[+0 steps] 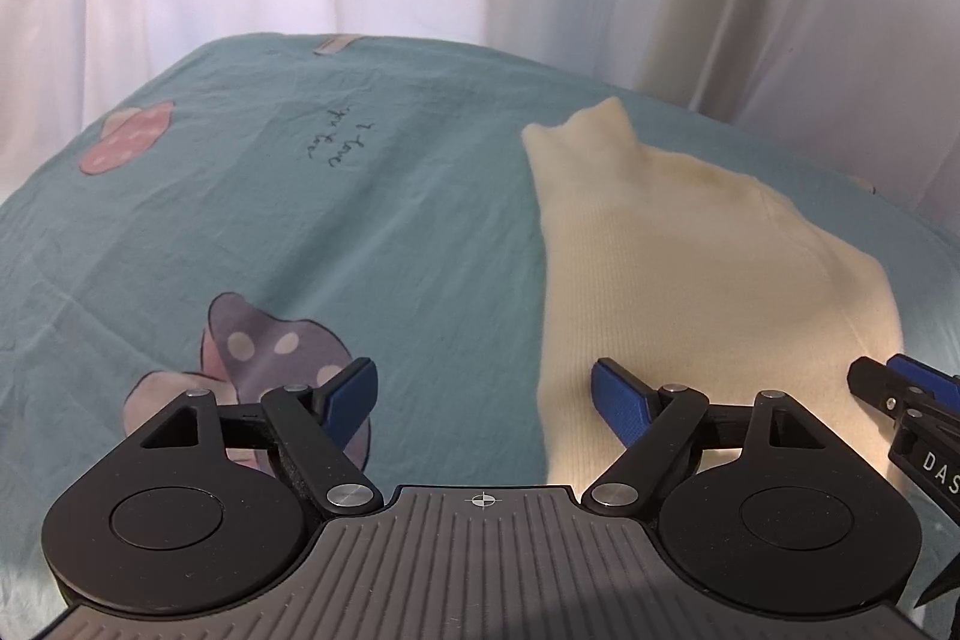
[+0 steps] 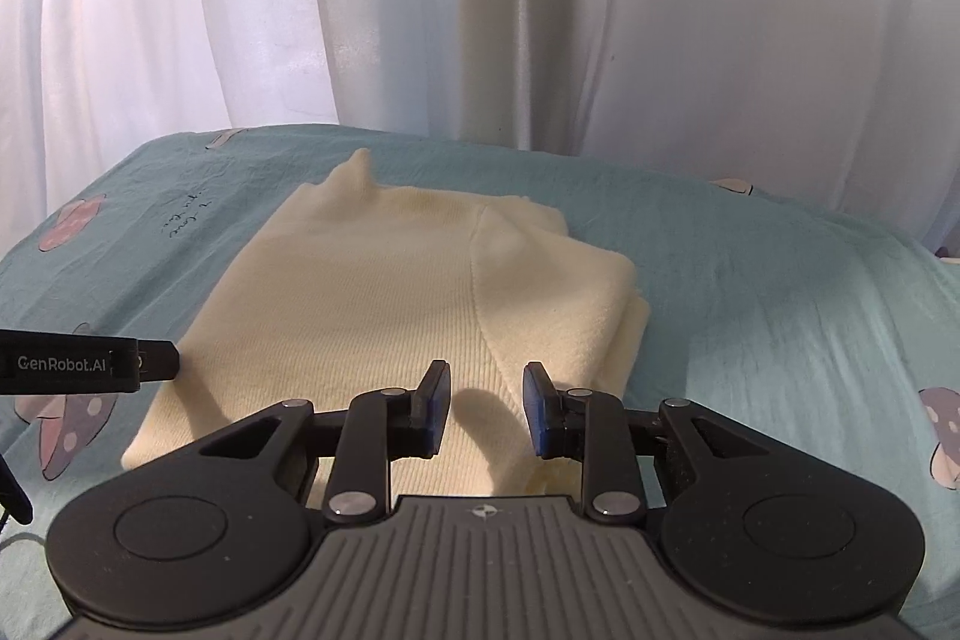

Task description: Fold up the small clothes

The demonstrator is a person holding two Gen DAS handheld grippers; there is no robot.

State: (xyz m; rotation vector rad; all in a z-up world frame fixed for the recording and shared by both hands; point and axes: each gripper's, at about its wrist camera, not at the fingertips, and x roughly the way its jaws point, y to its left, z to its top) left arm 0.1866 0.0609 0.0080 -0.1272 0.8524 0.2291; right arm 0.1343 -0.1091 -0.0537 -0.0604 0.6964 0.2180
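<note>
A cream knitted sweater lies flat on the teal sheet, with its right side folded over onto the body. My left gripper is open wide and hovers at the sweater's near left edge. One blue pad is over the sheet and the other over the knit. My right gripper hangs over the sweater's near edge with a narrow gap between its pads. Nothing is pinched in that gap. Each gripper shows at the edge of the other's view: the right gripper, the left gripper's finger.
The sheet carries mushroom prints and a line of handwriting. White curtains hang close behind the bed's far edge. Bare sheet stretches to the left and right of the sweater.
</note>
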